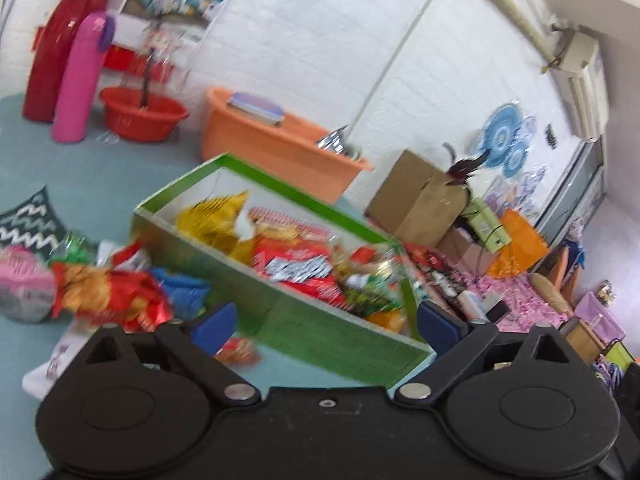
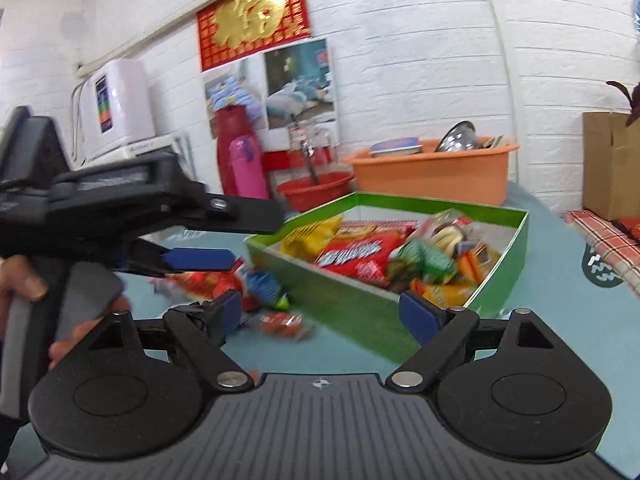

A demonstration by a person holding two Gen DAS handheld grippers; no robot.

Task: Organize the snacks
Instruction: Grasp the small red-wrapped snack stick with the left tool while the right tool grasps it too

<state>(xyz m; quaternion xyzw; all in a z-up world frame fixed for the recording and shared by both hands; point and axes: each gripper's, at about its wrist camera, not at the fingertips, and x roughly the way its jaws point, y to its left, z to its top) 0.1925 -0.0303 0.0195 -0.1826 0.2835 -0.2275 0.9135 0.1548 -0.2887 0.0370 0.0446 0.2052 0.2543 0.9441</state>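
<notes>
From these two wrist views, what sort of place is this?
Probably a lived-in home room, not a lab. A red thermos and plastic basins stand against a white brick wall with a red-and-gold hanging; a green snack box sits on the table.

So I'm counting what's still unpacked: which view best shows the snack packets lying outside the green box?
The left wrist view: the loose snack packets lie unobstructed left of the green box. In the right wrist view, the left gripper partly hides them.
</notes>
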